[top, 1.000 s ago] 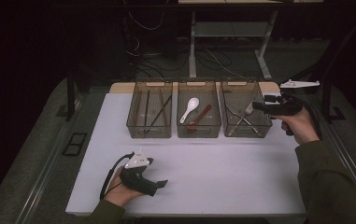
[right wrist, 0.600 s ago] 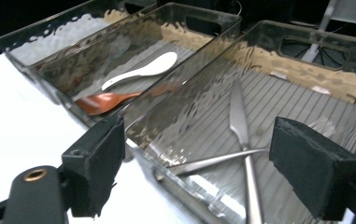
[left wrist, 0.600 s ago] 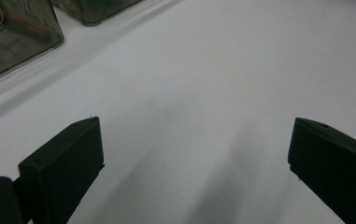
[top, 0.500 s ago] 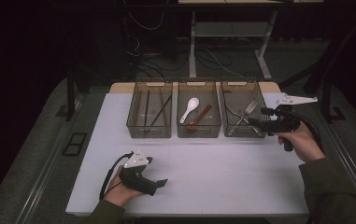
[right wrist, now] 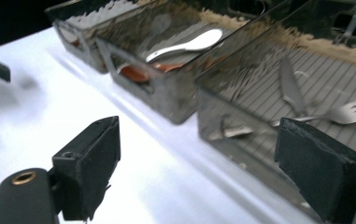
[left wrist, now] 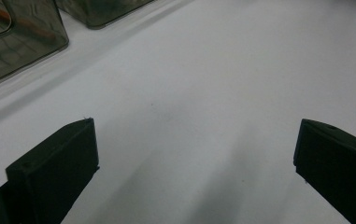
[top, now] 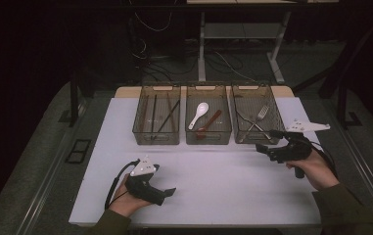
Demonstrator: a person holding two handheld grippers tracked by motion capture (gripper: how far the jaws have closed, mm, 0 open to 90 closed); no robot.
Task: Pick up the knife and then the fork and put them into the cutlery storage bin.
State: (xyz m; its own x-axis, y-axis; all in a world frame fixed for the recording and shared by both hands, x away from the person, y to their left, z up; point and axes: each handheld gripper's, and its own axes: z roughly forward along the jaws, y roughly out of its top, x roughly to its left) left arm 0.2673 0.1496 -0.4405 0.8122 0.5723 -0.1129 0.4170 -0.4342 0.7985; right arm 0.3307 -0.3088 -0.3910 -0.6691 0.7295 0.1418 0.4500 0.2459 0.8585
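Smoked-plastic bins in a row on the white table [top: 213, 171], high view: chopsticks left, spoons middle, forks [top: 255, 120] in the right bin [top: 252, 139]. Right gripper [top: 265, 146] sits just in front of that bin, jaws just been opening, nothing between. Left gripper [top: 170, 192] rests on the table.

Left gripper view: jaws wide apart, empty.

Right gripper view: jaws apart, bin wall close. Risk: jaw could clip the wall and shove the bin.

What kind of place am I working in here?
Probably a lab or recording workspace, not a kitchen: a white table with three clear bins of sorted cutlery, desk legs and loose cables on the dark floor behind.
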